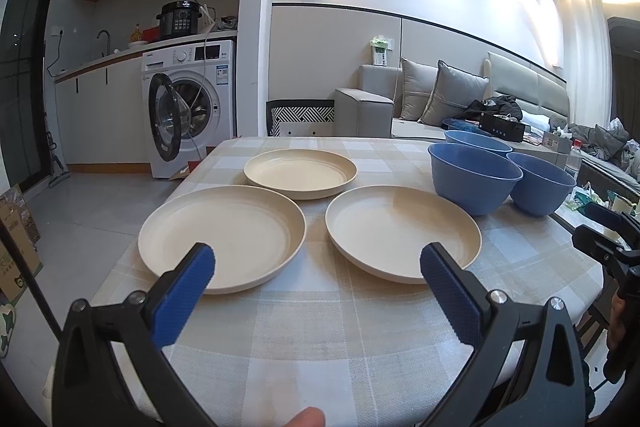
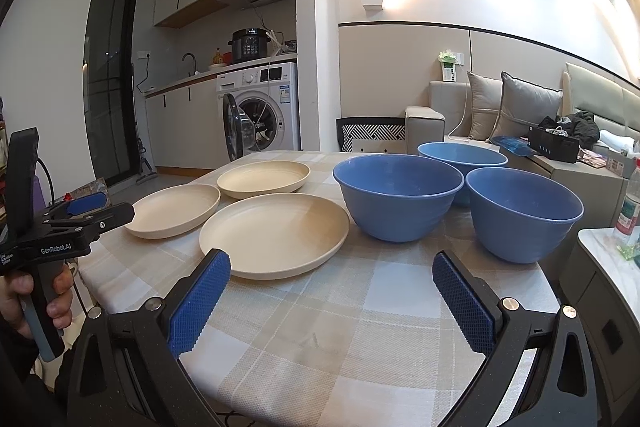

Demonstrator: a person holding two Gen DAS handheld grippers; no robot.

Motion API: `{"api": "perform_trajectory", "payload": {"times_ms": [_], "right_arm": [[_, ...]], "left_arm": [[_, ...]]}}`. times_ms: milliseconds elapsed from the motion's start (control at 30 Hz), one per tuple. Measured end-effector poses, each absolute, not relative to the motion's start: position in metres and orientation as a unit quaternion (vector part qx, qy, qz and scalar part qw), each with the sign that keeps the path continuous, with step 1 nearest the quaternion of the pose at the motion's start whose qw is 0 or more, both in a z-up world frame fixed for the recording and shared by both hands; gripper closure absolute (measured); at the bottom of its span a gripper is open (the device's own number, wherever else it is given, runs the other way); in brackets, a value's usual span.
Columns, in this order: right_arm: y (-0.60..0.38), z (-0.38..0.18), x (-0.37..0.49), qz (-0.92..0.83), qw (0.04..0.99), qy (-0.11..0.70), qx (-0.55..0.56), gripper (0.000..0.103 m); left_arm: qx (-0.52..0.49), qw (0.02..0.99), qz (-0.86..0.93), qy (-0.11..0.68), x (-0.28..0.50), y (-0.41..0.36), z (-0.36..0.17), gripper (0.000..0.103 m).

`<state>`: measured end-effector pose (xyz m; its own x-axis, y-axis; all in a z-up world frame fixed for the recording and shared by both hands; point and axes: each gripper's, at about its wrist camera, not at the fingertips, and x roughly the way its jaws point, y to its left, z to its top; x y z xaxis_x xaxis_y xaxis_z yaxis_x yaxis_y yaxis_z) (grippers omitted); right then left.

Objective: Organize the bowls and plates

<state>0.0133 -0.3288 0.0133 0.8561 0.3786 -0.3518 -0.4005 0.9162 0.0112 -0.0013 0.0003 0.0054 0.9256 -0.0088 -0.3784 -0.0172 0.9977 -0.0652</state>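
On checked table [image 1: 320, 327], 12 o'clock: three cream plates [image 1: 222, 235], three blue bowls [image 2: 398, 195] unstacked | left gripper [image 1: 318, 267], right gripper [image 2: 332, 277] spread, empty | step: pre-grasp | next: pinch a plate rim.

Checked table [image 2: 360, 327], three plates [image 2: 276, 235], three bowls [image 2: 396, 203]

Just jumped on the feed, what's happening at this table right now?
A person holds a pair of tongs in each hand over a checked tablecloth. Both the left tongs and the right tongs are open and hold nothing. Three cream plates lie separately, unstacked, and three blue bowls stand upright beside them. Sorting has not visibly begun.
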Motion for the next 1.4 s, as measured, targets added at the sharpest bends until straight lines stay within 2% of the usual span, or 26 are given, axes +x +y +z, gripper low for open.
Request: {"api": "perform_trajectory", "payload": {"times_ms": [1400], "right_arm": [[-0.326,0.01,0.012,0.205,0.962,0.177,-0.034,0.0]], "left_arm": [[-0.024,0.981,-0.007,0.19,-0.006,-0.012,0.008,0.0]]}}
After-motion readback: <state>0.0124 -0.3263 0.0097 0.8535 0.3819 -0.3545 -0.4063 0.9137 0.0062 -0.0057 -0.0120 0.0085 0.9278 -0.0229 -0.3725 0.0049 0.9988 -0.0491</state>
